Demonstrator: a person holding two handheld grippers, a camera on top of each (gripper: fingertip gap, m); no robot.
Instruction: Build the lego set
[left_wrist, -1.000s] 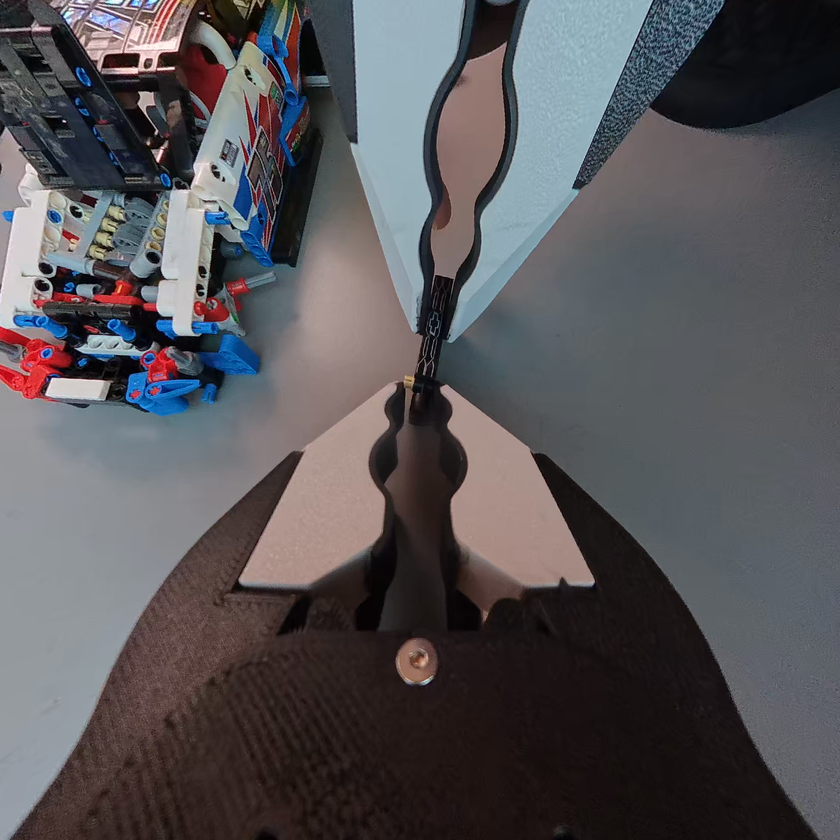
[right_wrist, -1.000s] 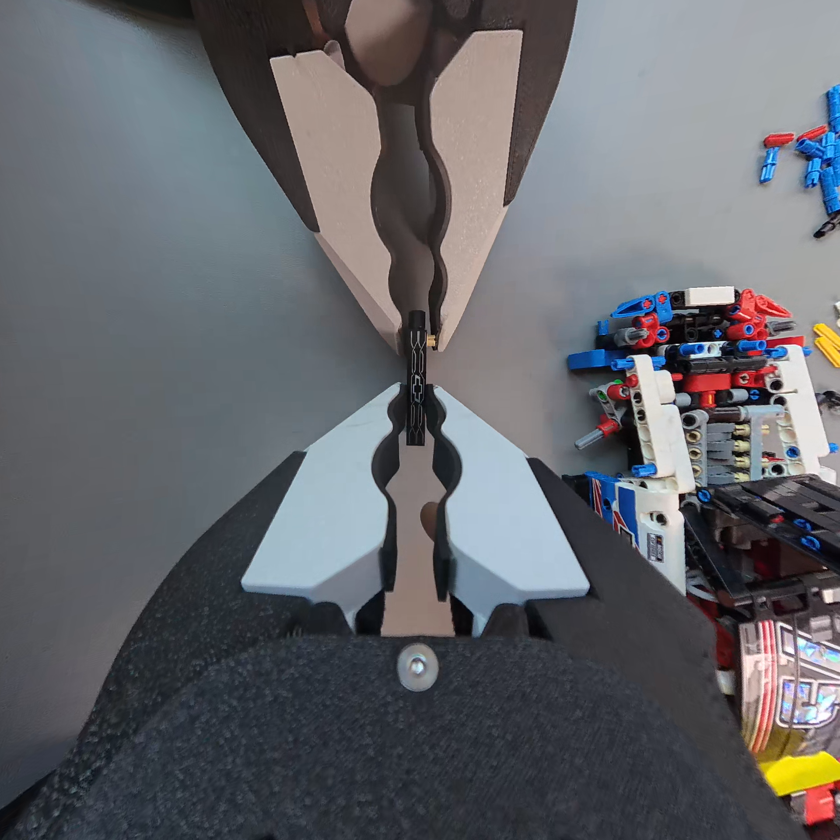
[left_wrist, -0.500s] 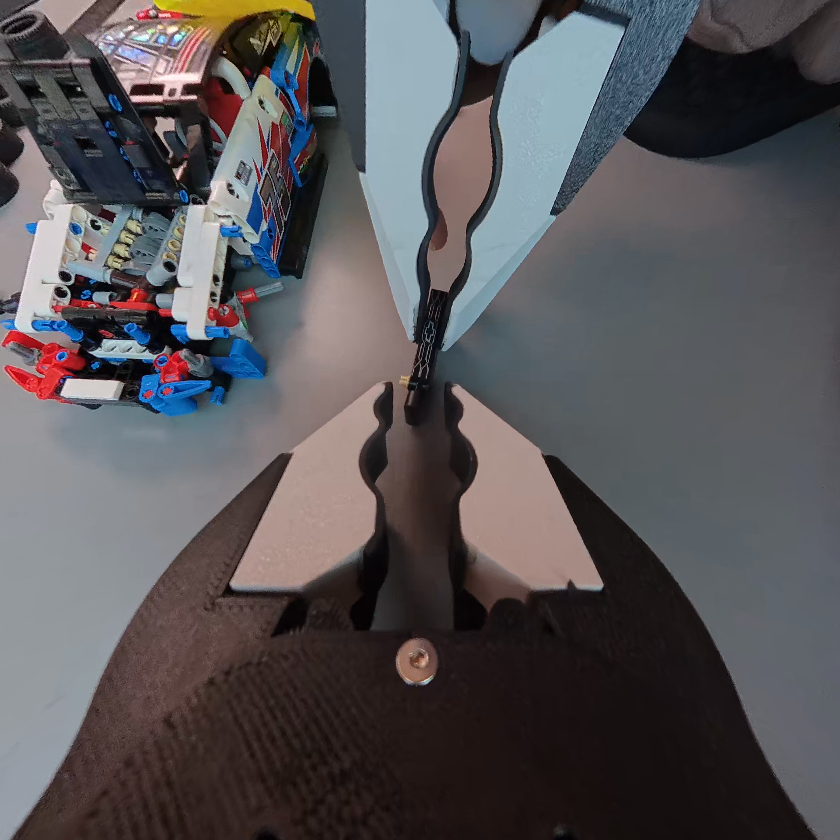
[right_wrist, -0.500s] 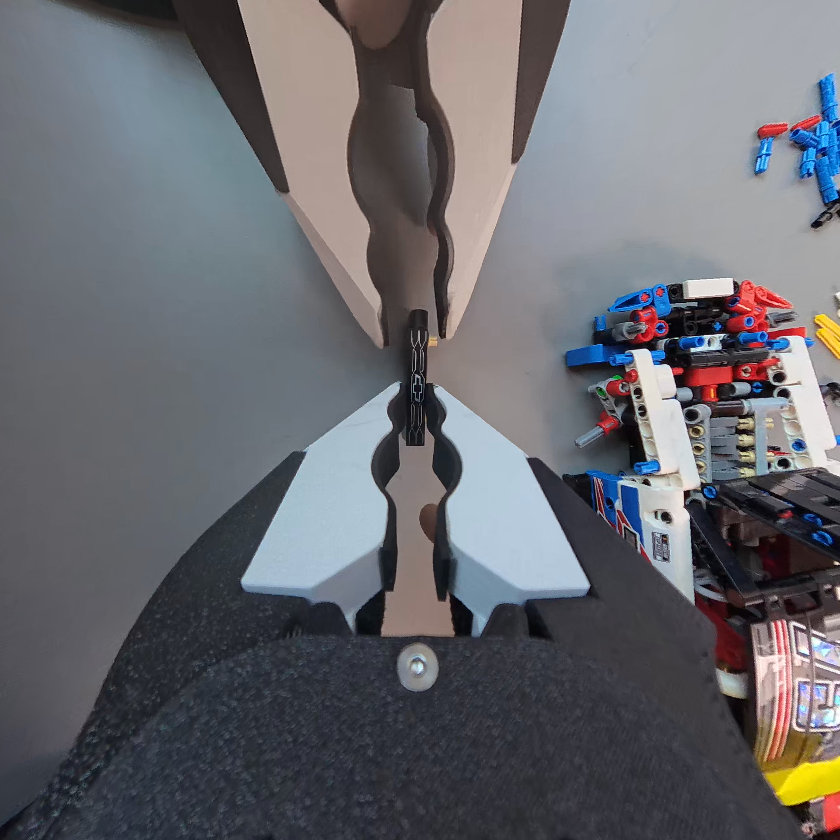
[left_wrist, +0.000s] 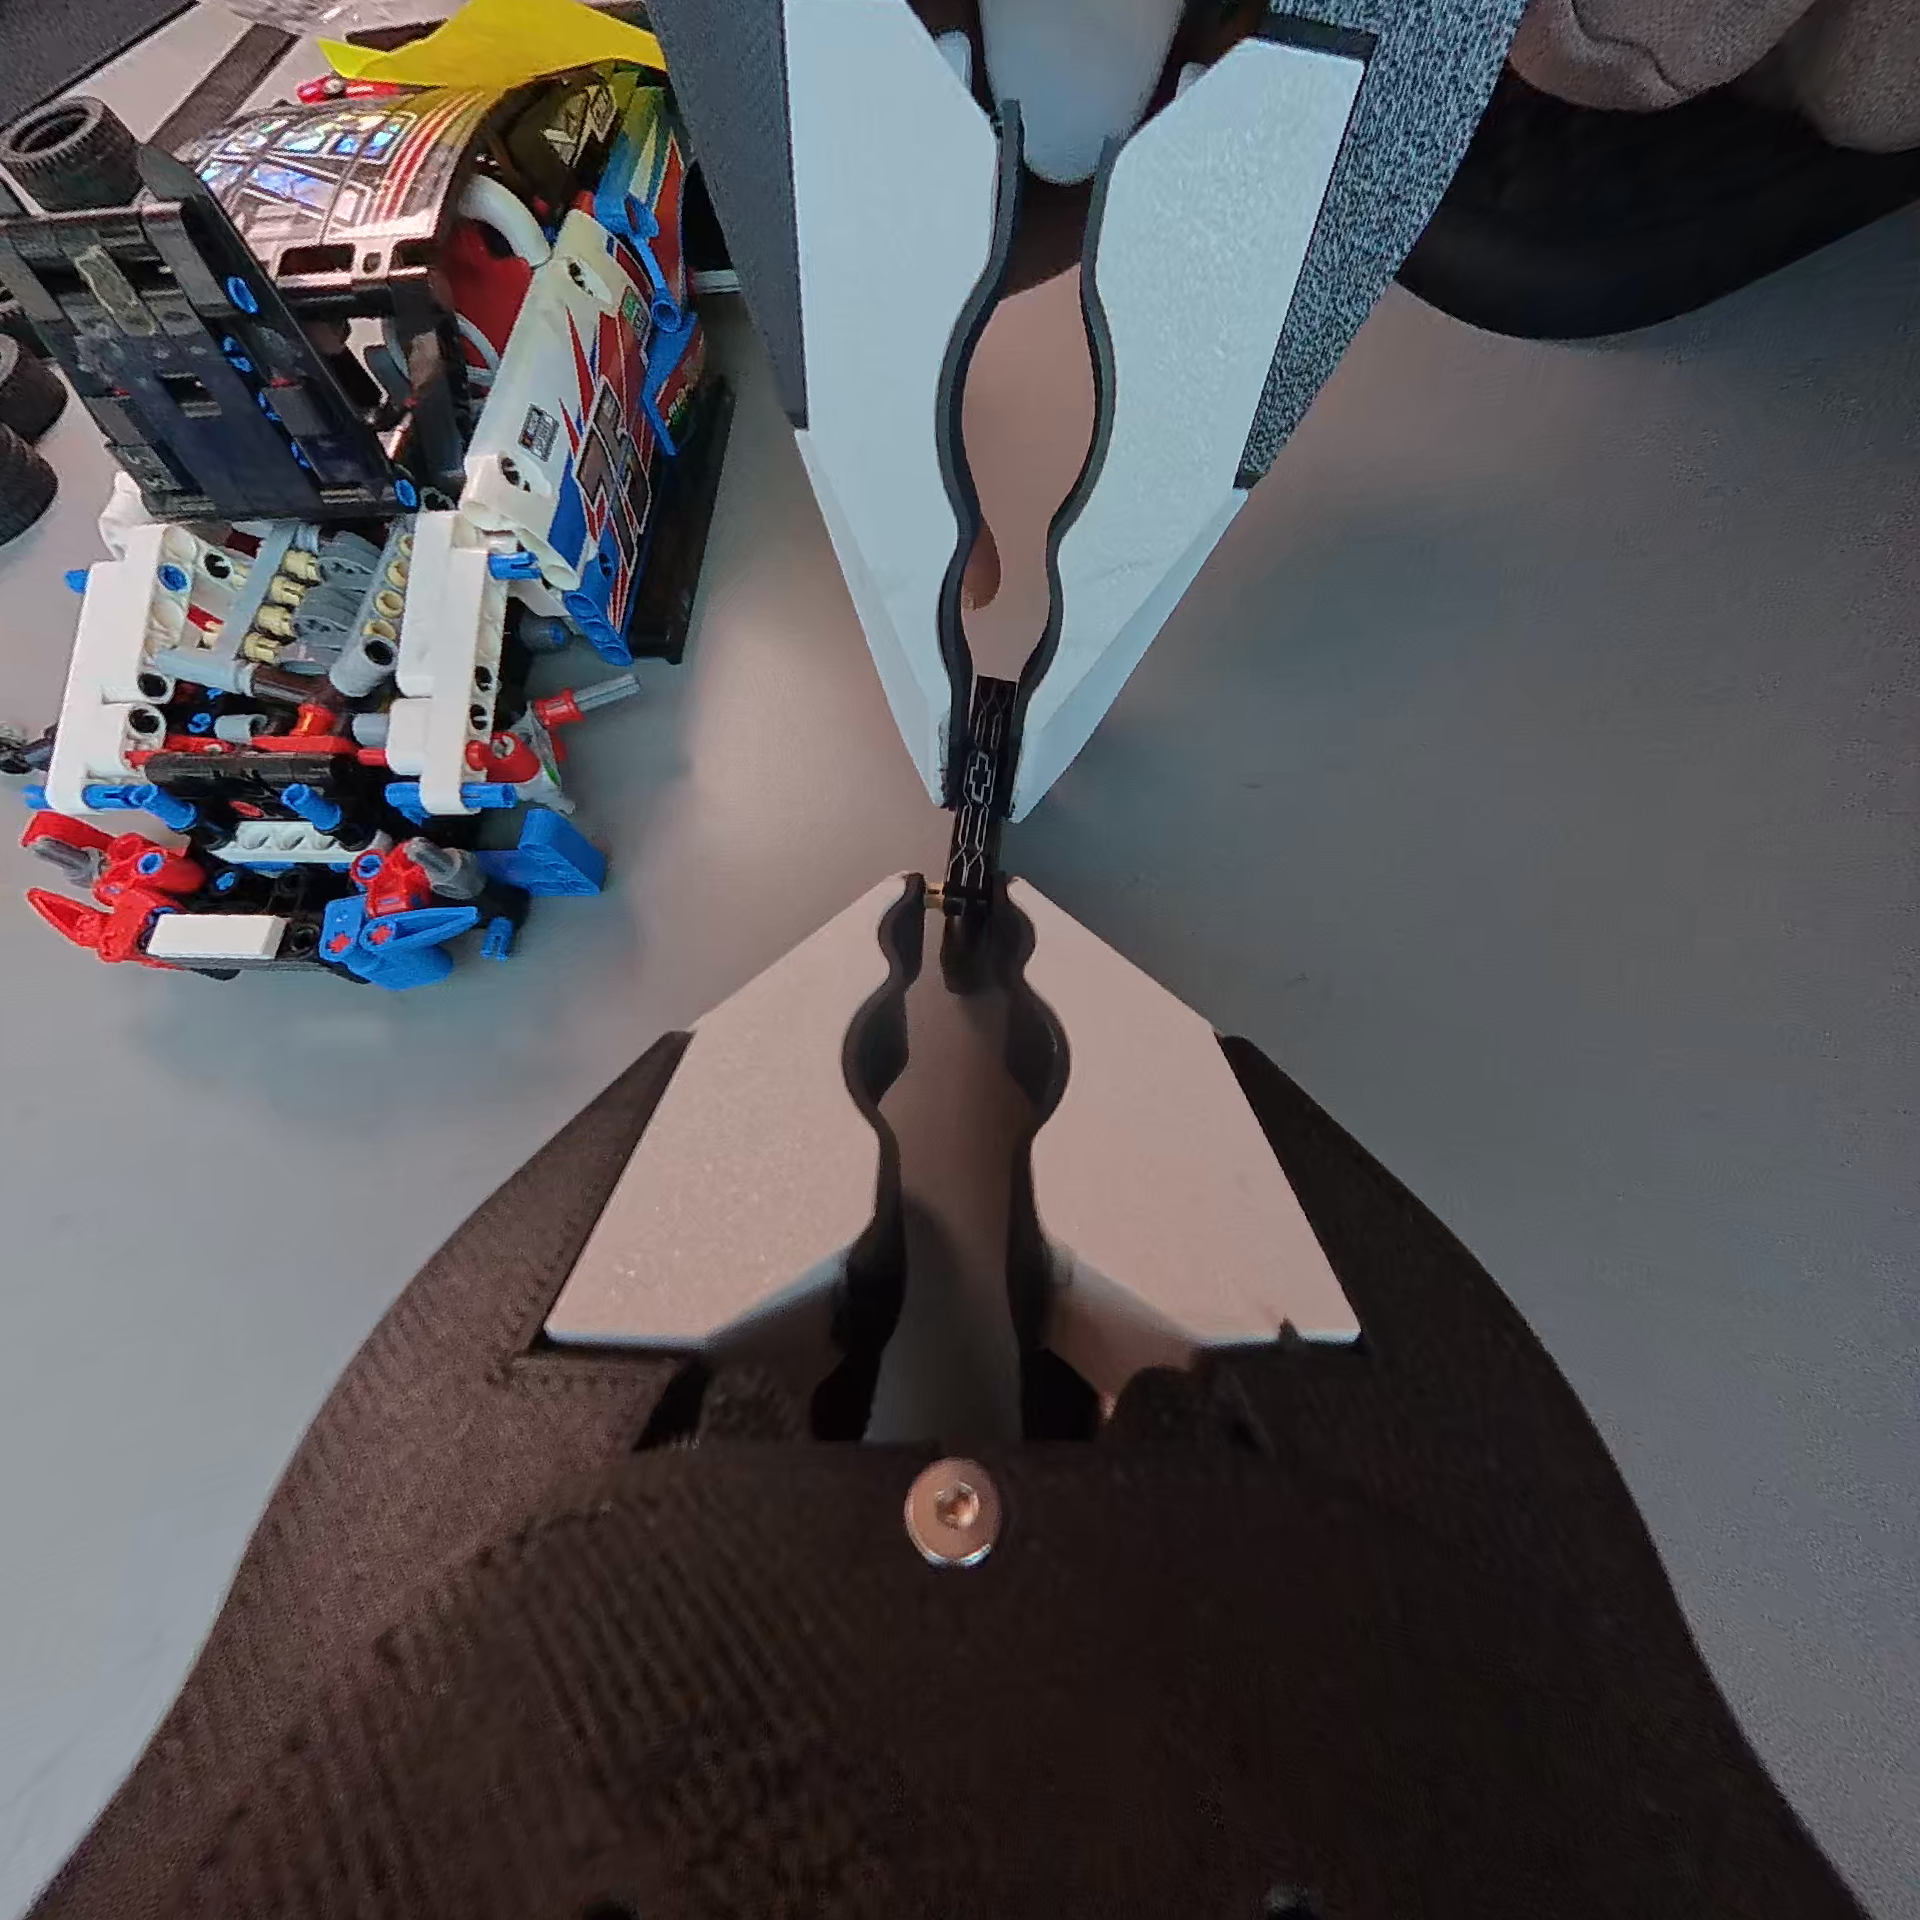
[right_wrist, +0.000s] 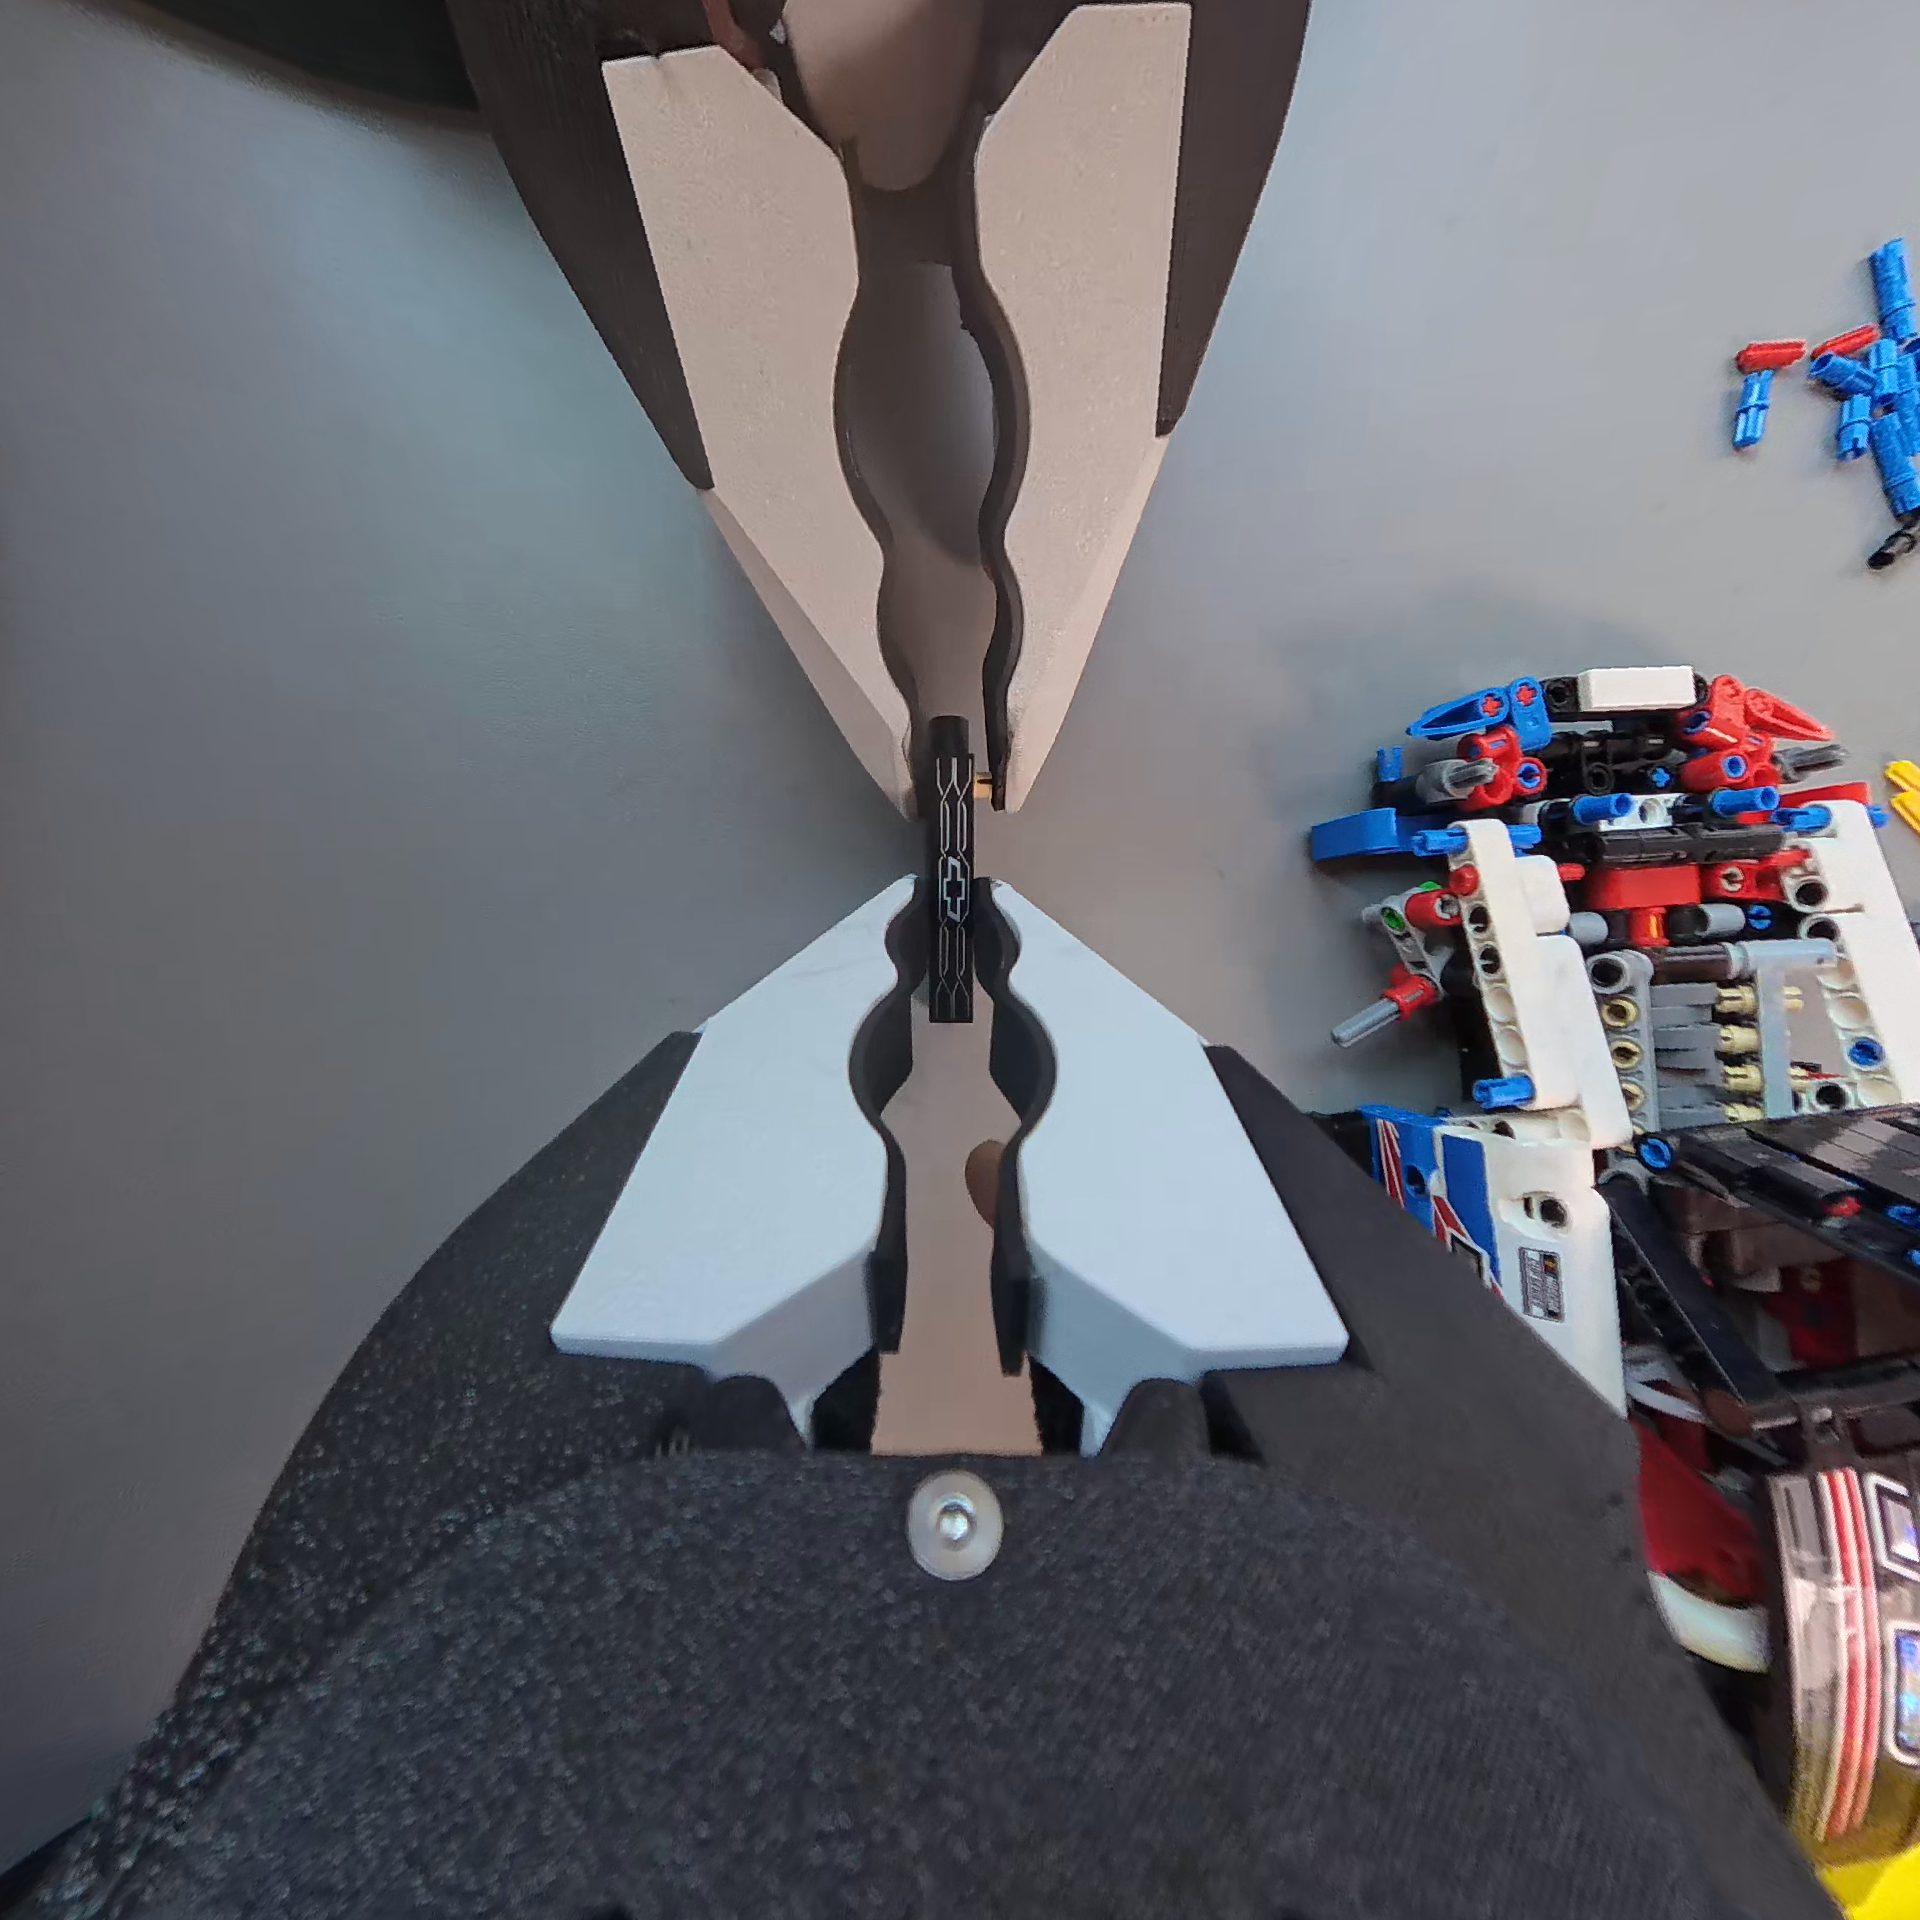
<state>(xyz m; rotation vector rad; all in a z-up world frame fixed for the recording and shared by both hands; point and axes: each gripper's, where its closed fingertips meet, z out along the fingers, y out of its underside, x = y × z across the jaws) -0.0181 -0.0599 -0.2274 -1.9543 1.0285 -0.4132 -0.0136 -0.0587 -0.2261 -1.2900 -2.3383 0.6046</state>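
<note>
Item: black printed beam (right_wrist: 954, 904), clamped in my right tongs (right_wrist: 952, 914); my left tongs (left_wrist: 961, 914) slightly parted around its pin end.

The worktop (left_wrist: 1558, 935) is plain grey. The left tongs (left_wrist: 964, 914) have tan fingers in a dark brown woven-textured shell; the right tongs (right_wrist: 954, 914) have pale blue-white fingers in a speckled charcoal shell. The slim beam (right_wrist: 953, 904) is black with thin white line markings and a small tan pin. The car model (left_wrist: 343, 540) mixes white, blue, red, black and grey, with a yellow piece. Loose pins (right_wrist: 1860, 395) are blue and red.
</note>
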